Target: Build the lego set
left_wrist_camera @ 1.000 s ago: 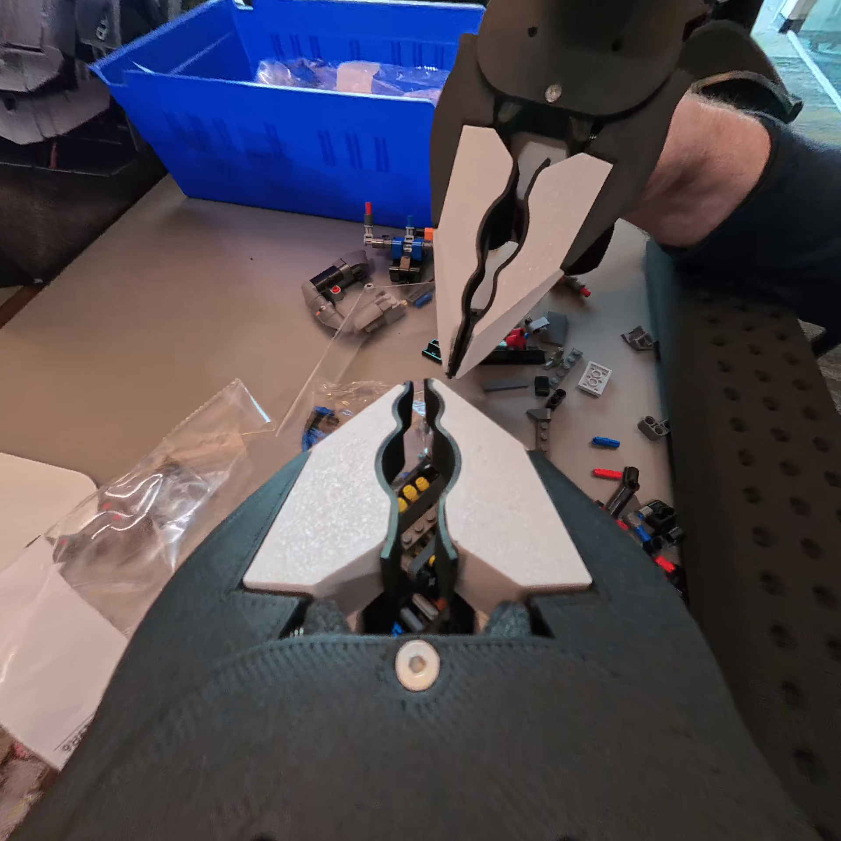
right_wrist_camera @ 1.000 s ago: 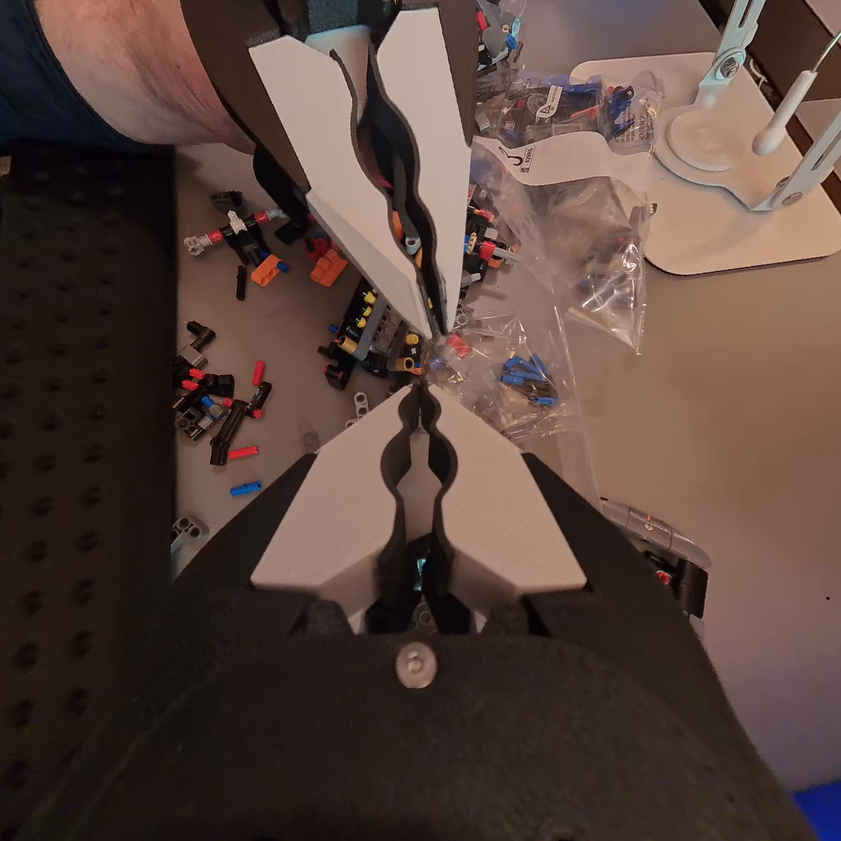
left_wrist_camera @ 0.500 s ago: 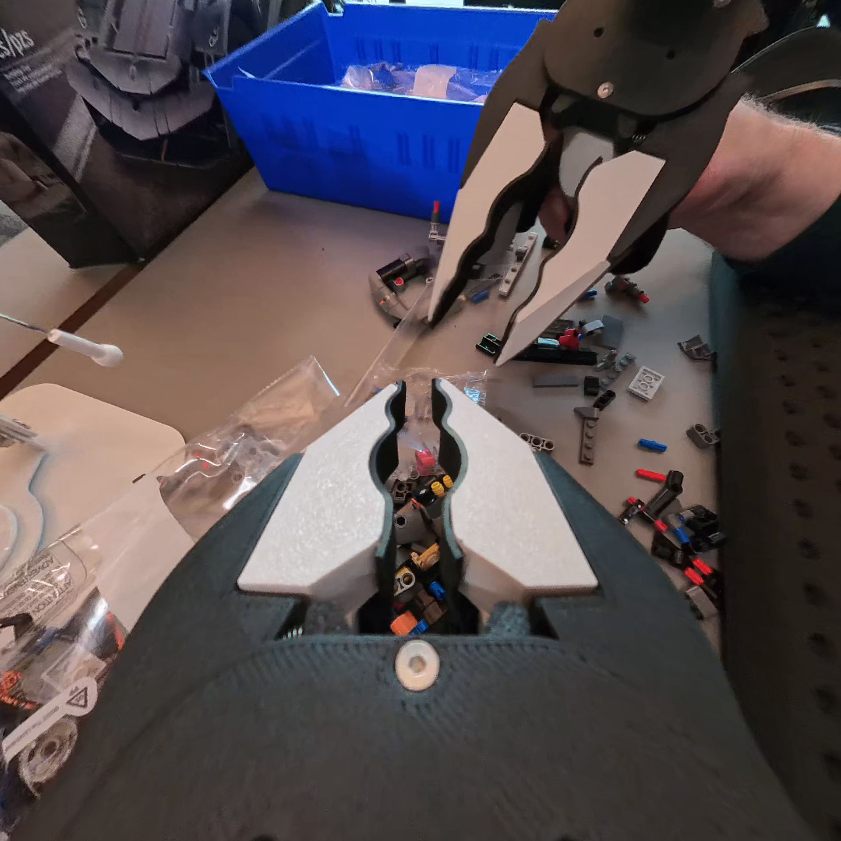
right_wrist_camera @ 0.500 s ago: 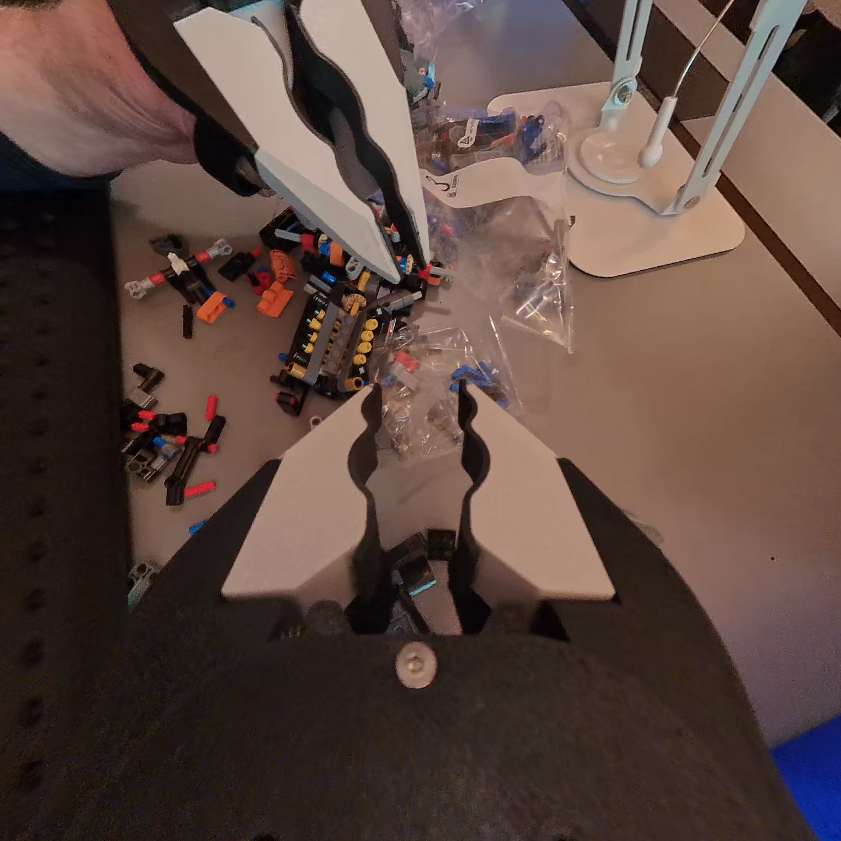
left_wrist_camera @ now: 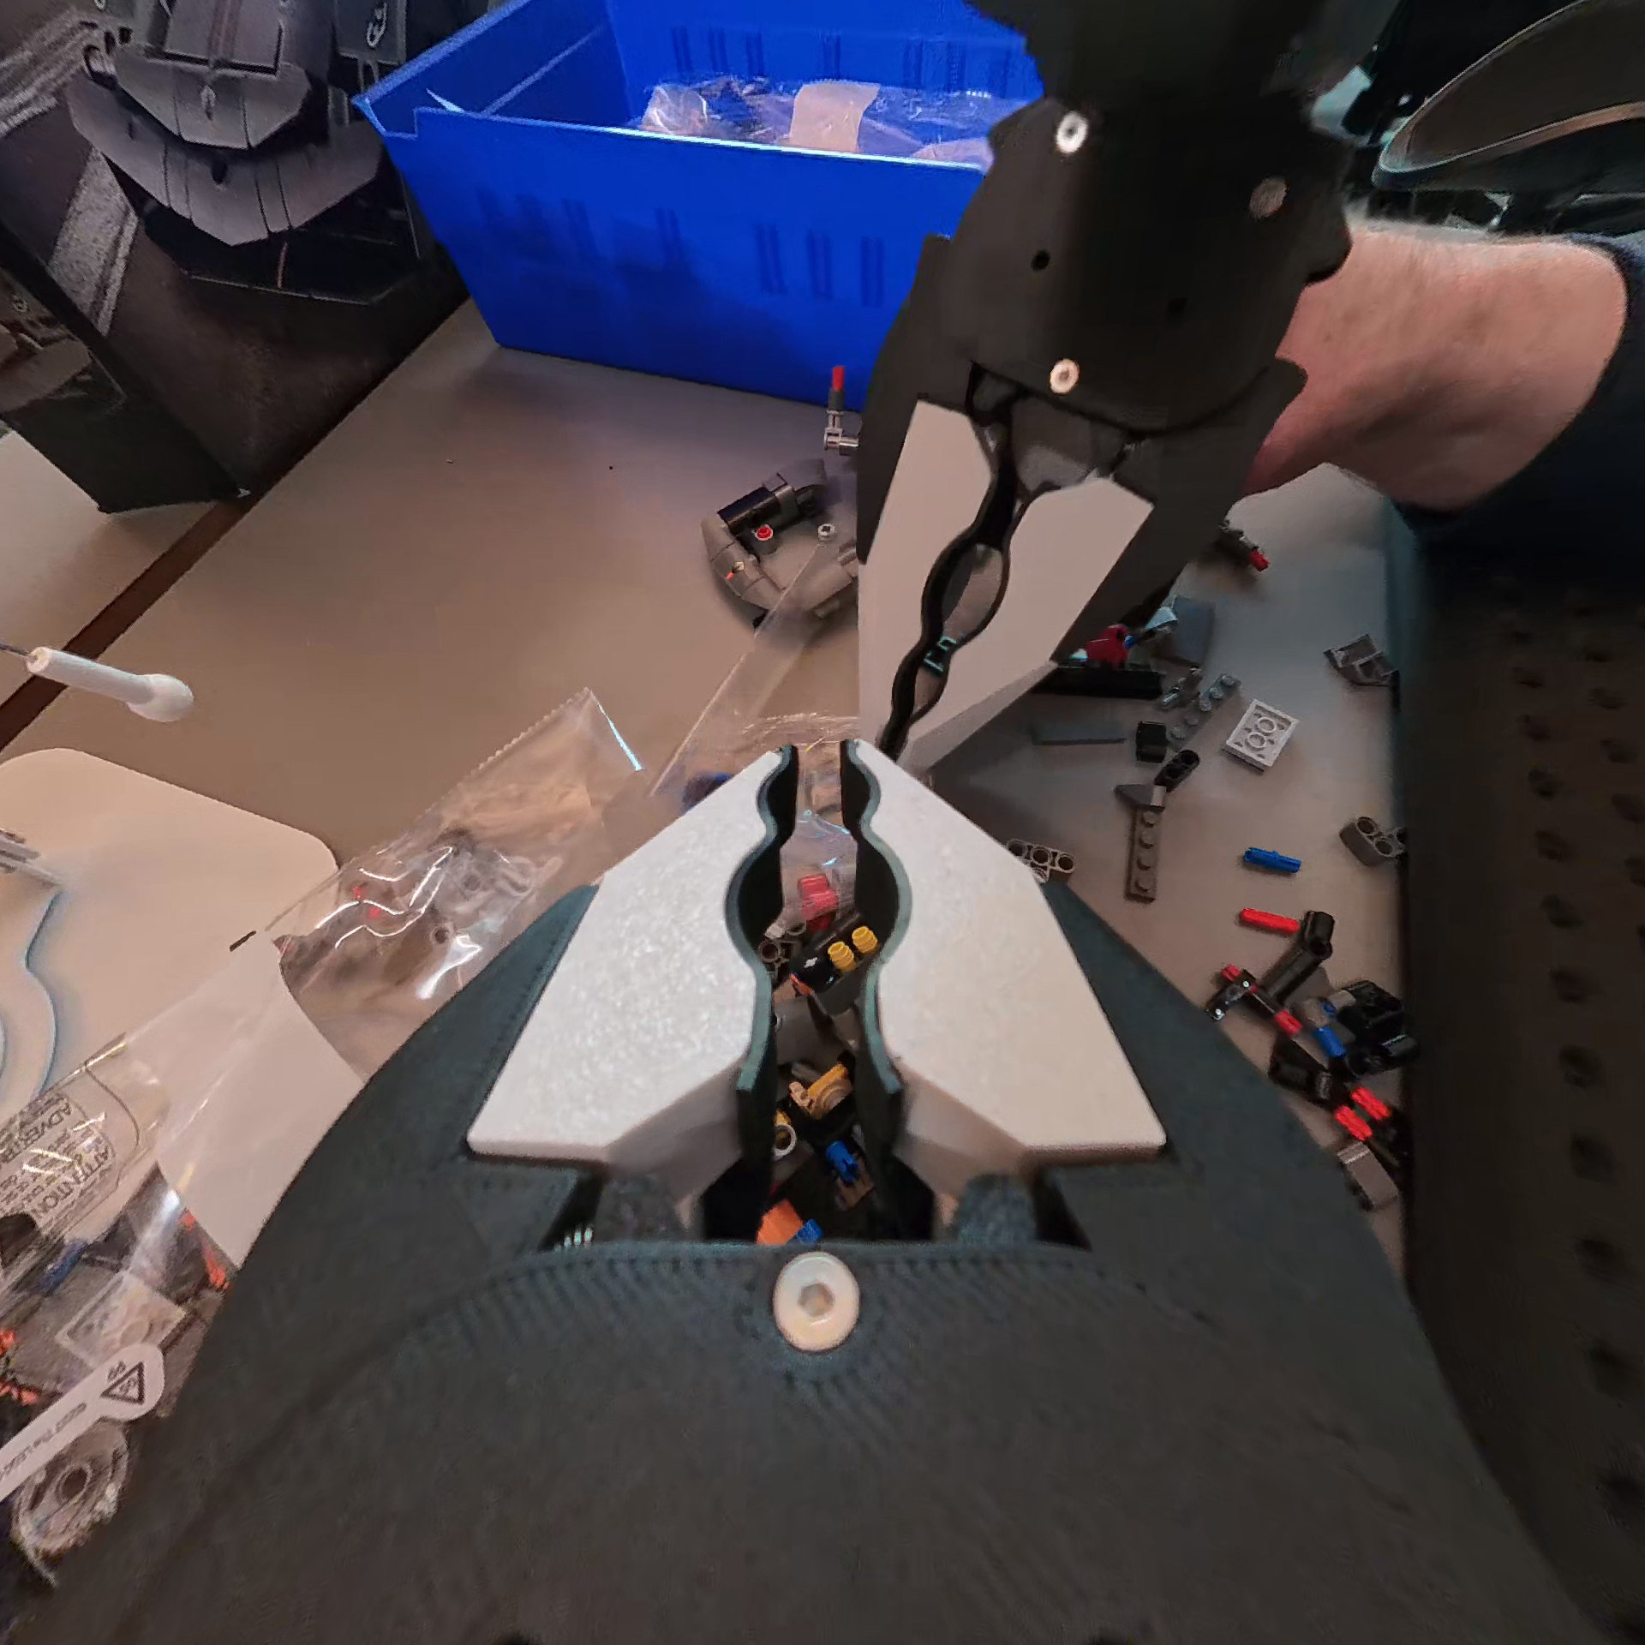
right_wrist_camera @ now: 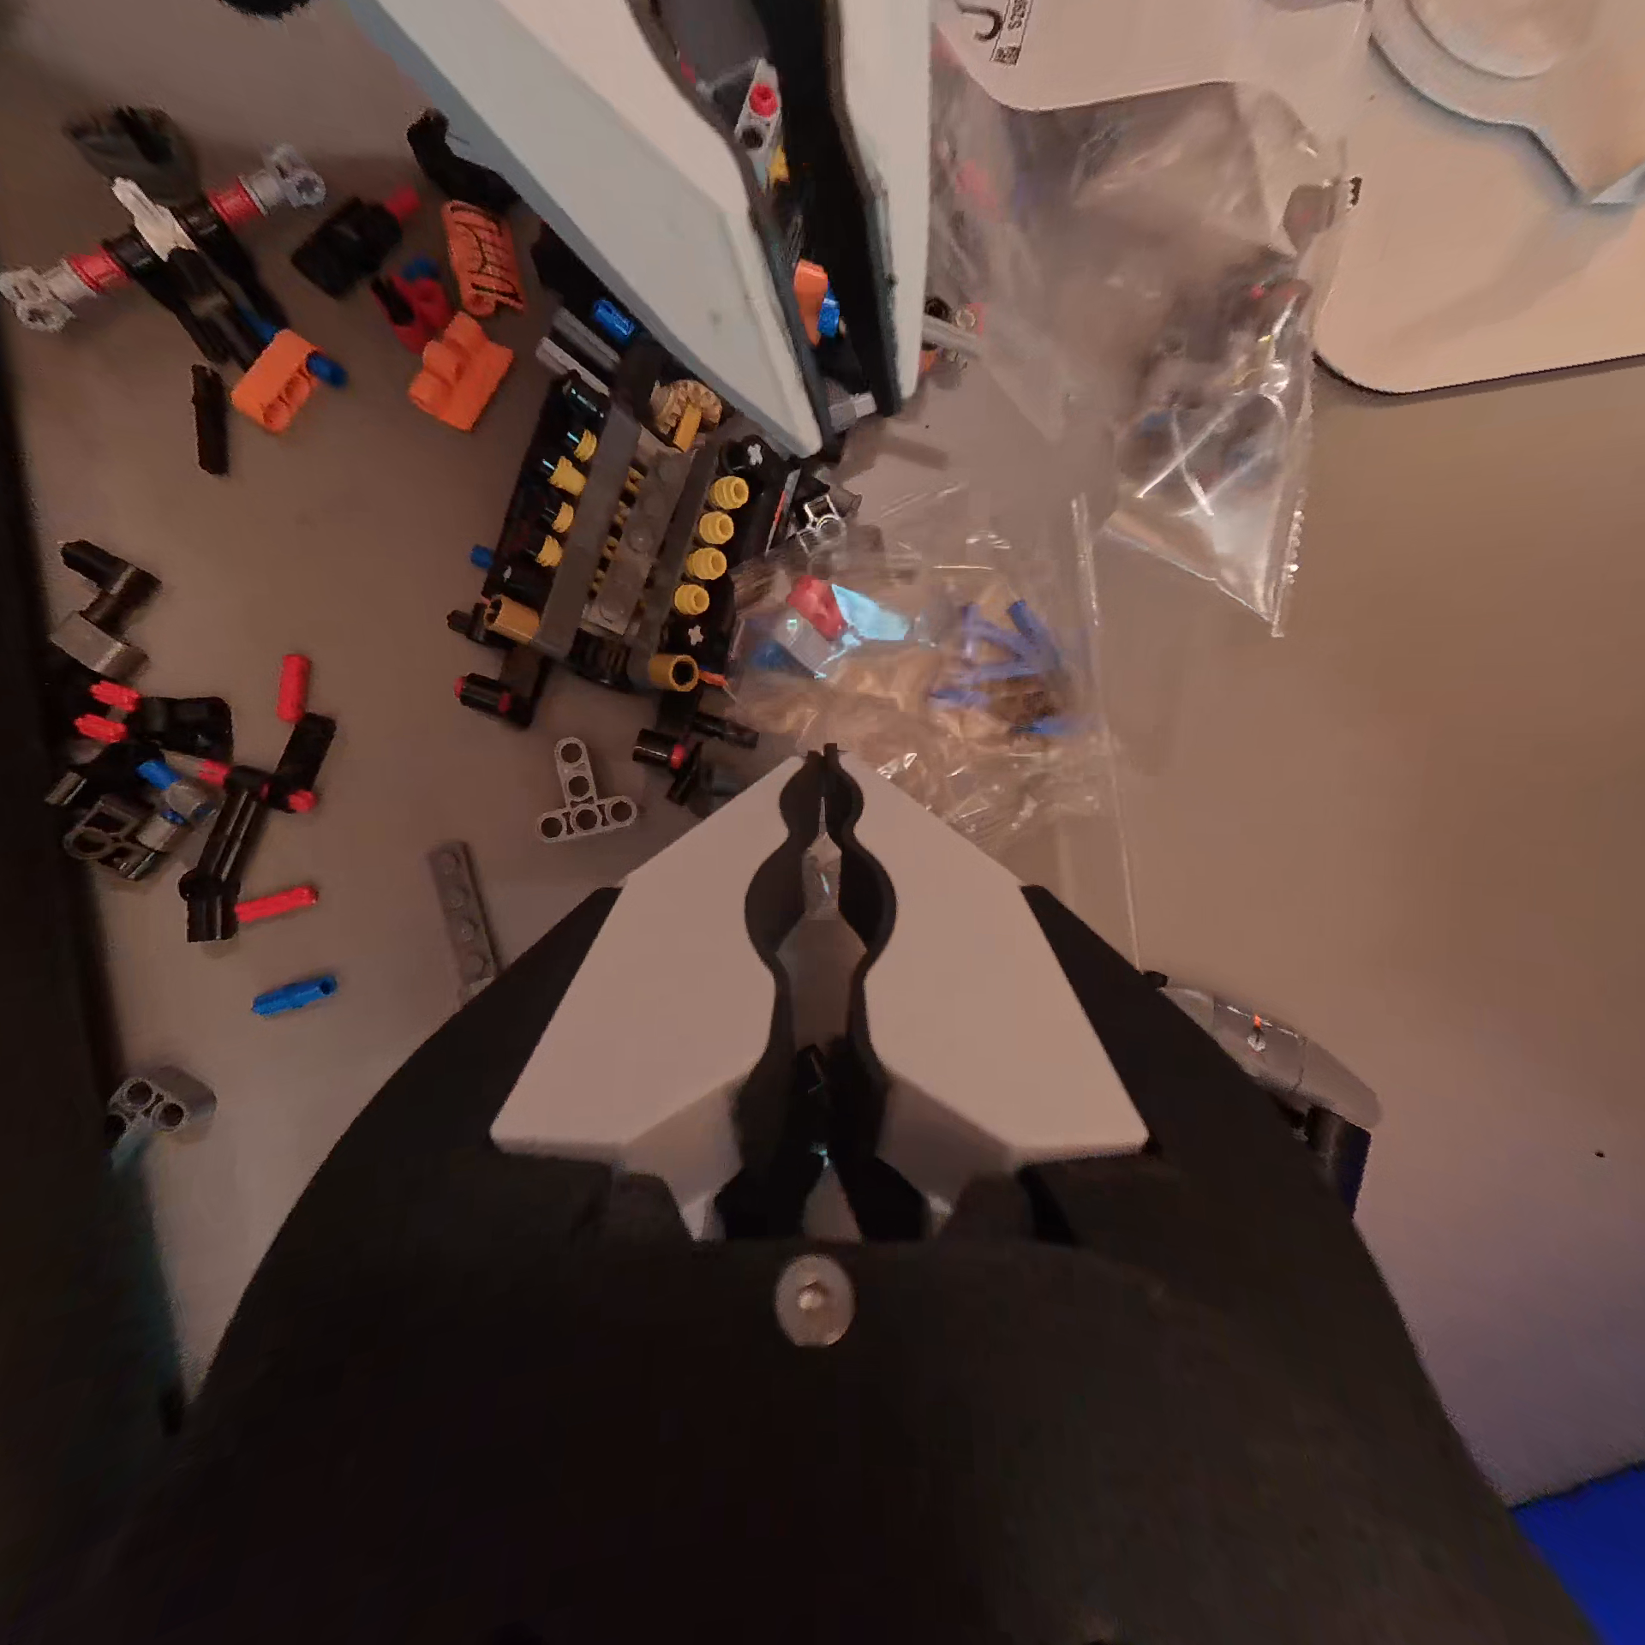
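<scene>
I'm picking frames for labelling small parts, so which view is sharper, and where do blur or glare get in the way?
Left wrist view: brighter and mostly sharp, loose parts readable; glare on the clear bag. Right wrist view: dimmer with an orange cast, motion blur smearing the left gripper and upper-left pieces; the small bag of blue pins is soft and shiny.

Printed warning panels with a triangle sign on the clear plastic bags (left_wrist_camera: 80,1175); wording left unquoted

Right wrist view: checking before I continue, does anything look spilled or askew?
Nothing damaged. Loose Lego pieces lie scattered left of the part-built assembly, and a clear parts bag lies crumpled at the right gripper tips.
</scene>
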